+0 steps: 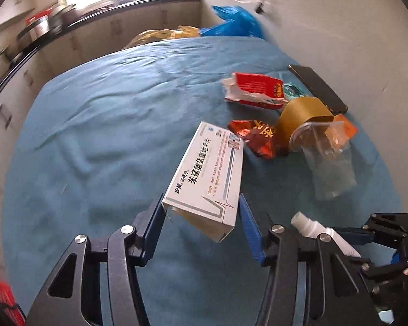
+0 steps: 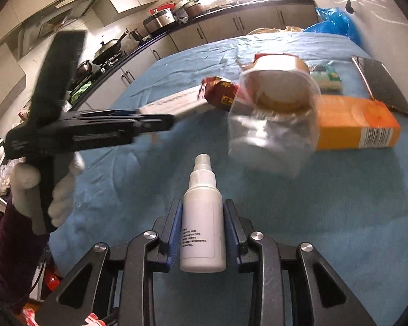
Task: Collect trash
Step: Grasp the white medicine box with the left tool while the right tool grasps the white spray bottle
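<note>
Left wrist view: we found the left gripper (image 1: 202, 217) closed on one white medicine box (image 1: 209, 179), held at lower centre of the frame above the blue cloth (image 1: 100, 125). The box's near end was open, its flap loose. Right of centre lay a cluster of remaining trash: one red-and-white packet (image 1: 254, 91), one red foil wrapper (image 1: 255, 138), one gold tape roll (image 1: 302, 119) and one clear plastic bag (image 1: 331, 168). One dark phone (image 1: 318, 88) lay at the cloth's right edge; we judged it not trash. The right gripper (image 1: 340, 233) showed at lower right with a white bottle (image 1: 315, 228).

Right wrist view: the right gripper (image 2: 202, 233) was clamped on that one white spray bottle (image 2: 202, 217), at lower centre, nozzle pointing away. The left gripper (image 2: 138, 119) crossed the left half of the frame, blurred, in a white-gloved hand (image 2: 40, 190). One orange box (image 2: 356, 122) lay at right, with one small green pack (image 2: 326, 77) beyond it.

We judged both pickups complete, so the step in hand was carrying to a bin. None was visible; the next move called for finding one and releasing each item, minding the box's loose flap.
</note>
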`<action>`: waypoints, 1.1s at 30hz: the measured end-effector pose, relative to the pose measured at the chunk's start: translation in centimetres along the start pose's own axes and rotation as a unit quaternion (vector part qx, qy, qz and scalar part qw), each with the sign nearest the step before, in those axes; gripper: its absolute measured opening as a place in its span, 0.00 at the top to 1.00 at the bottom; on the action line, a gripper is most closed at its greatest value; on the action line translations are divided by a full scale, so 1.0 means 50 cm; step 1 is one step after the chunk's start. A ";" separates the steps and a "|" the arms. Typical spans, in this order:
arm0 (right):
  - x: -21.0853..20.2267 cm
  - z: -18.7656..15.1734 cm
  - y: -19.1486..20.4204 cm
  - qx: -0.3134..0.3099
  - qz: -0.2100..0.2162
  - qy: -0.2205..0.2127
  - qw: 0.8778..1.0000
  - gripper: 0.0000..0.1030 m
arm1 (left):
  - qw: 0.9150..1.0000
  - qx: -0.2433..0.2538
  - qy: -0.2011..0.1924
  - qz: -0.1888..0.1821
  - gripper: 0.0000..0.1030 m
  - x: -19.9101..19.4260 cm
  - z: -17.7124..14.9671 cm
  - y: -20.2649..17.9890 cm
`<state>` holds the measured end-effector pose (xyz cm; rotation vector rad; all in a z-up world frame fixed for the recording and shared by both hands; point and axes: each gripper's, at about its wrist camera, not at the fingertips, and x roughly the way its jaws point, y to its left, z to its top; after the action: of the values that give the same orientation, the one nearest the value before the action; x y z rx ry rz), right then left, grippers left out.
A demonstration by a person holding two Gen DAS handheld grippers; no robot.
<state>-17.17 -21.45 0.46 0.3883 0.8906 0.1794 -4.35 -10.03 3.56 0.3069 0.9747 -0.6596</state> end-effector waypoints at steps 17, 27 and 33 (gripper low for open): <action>-0.001 -0.020 0.071 -0.031 -0.056 -0.013 0.998 0.25 | 0.995 -0.029 -0.038 0.086 0.20 -0.138 -0.170 0.082; 0.006 -0.014 0.085 -0.042 -0.085 -0.023 0.995 0.30 | 0.995 0.025 -0.022 0.095 0.11 -0.064 -0.135 0.046; 0.022 -0.015 0.099 -0.057 -0.099 0.003 0.993 0.64 | 0.994 -0.031 0.016 0.102 0.54 -0.045 -0.155 0.066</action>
<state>-17.06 -16.40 1.23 0.1927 0.9137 0.0484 -8.22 -2.63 1.10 0.3584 0.9779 -0.4387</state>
